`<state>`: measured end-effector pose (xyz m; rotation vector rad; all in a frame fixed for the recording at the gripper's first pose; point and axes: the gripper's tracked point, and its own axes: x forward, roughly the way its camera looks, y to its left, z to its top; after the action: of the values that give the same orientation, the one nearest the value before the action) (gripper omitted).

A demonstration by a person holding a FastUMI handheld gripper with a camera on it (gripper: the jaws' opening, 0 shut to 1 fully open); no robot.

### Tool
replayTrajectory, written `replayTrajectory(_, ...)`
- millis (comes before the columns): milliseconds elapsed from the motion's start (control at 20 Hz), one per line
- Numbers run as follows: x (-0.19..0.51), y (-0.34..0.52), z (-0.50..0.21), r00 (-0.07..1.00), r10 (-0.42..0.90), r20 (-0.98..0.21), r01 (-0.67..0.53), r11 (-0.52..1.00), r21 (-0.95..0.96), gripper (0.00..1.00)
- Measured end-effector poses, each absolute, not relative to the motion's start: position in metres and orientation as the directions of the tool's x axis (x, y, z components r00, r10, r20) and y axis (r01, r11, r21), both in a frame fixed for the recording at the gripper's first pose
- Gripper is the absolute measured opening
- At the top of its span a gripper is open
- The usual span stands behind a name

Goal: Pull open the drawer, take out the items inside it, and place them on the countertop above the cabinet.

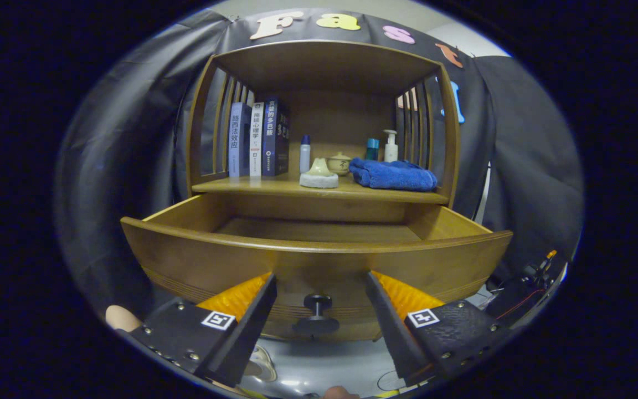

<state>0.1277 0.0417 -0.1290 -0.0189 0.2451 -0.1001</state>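
We find the drawer [319, 249] already pulled well out of the wooden cabinet [319, 72], so the first step looks done. Our gripper [319, 288] has its fingers spread wide and holds nothing; the drawer's dark round knob [317, 303] sits between them, touched by neither.

Just beyond the fingers, over the drawer's front panel, we see a strip of bare wooden drawer floor toward the back. The part nearest us is hidden behind the front panel, so we cannot tell whether any items remain inside.

Farther ahead and above the drawer lies the countertop [274, 187], which already carries things: three upright books [258, 139] ahead to the left, a small white bottle with a blue cap [304, 155], a pale cone-shaped piece on a round pad [319, 174], a small lidded pot [339, 163], a folded blue towel [392, 174] ahead to the right, and behind it a teal container [372, 148] and a white pump bottle [390, 146].

We judge the task either close to finished or awaiting a look into the drawer's hidden near part.
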Motion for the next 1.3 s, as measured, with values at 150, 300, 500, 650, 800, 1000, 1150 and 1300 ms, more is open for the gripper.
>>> replayTrajectory(150, 0.142, 0.041, -0.132, 0.962, -0.106, -0.252, 0.103, 0.994, -0.025, 0.97)
replayTrajectory(300, 0.156, 0.04, -0.128, 0.964, -0.103, -0.245, 0.103, 0.995, -0.015, 0.98)
replayTrajectory(500, 0.173, 0.039, -0.129, 0.966, -0.108, -0.236, 0.103, 0.994, -0.033, 0.97)
replayTrajectory(650, 0.185, 0.039, -0.128, 0.968, -0.115, -0.224, 0.108, 0.993, -0.045, 0.98)
replayTrajectory(800, 0.194, 0.038, -0.127, 0.972, -0.116, -0.203, 0.104, 0.992, -0.069, 0.98)
replayTrajectory(1000, 0.205, 0.038, -0.128, 0.974, -0.118, -0.193, 0.106, 0.992, -0.071, 0.98)
replayTrajectory(1150, 0.218, 0.038, -0.128, 0.975, -0.121, -0.185, 0.109, 0.991, -0.073, 0.98)
replayTrajectory(1300, 0.227, 0.037, -0.128, 0.978, -0.121, -0.17, 0.109, 0.991, -0.077, 0.98)
